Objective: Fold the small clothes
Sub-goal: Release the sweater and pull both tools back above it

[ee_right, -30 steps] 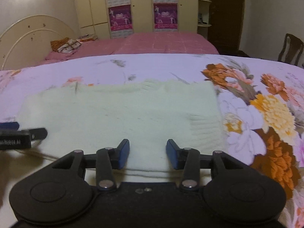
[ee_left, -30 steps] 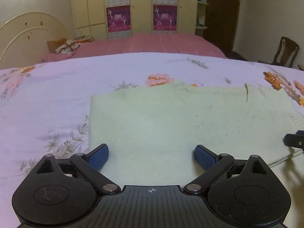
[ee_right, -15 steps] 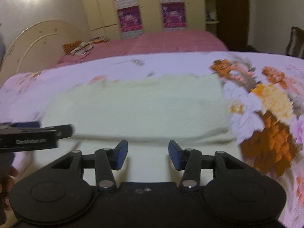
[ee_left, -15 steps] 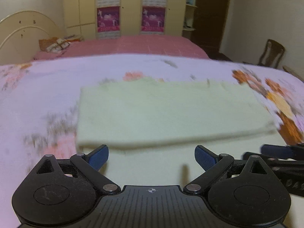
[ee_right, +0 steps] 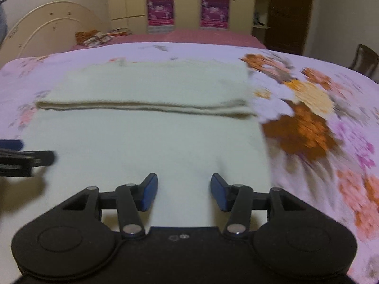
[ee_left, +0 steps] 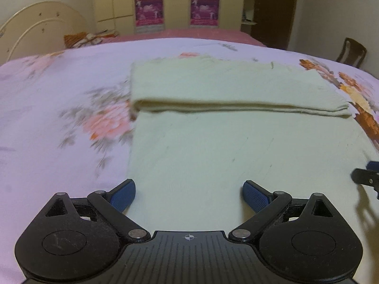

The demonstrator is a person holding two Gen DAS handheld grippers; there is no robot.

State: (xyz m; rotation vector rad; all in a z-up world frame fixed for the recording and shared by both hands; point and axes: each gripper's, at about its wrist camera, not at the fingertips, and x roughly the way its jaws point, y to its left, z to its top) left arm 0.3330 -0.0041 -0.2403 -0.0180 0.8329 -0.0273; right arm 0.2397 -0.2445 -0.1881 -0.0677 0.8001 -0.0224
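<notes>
Pale green knit garment point(ee_left: 236, 146) lies flat on the floral bedsheet point(ee_left: 59, 108), roughly centred in front of both grippers. Its far portion is doubled over toward the near side: a folded band point(ee_left: 227, 90) sits on top, with a straight fold edge running across the full width. The near portion is a single flat layer, not yet folded.

Left side: left gripper point(ee_left: 188, 196) hovers over the near left part of the garment, blue pads point(ee_left: 122, 196) spread wide. Nothing sits between them; the cloth lies beneath, not pinched. Left pad is about at the garment's left edge. Released.

Right side: right gripper point(ee_right: 182, 195) hovers over the near right part of the garment, jaws parted less widely than the left pair and just been opening, nothing between them. Released. Garment's right edge point(ee_right: 263, 146) lies just to the right of this gripper. The left tool's fingertip shows at the far left of the right wrist view, the right tool's at the far right of the left wrist view, so the two work side by side.

Progress, judged: one lengthwise fold looks done and laid down neatly. Remaining: near flap likely has to be picked up at its near edge and brought over, then probably a crosswise fold to make a compact packet. Near hem is hidden below both gripper bodies, so its condition cannot be told.

Background: pink bed point(ee_right: 189, 35), wardrobe with posters point(ee_right: 184, 2), chair point(ee_left: 350, 52).
</notes>
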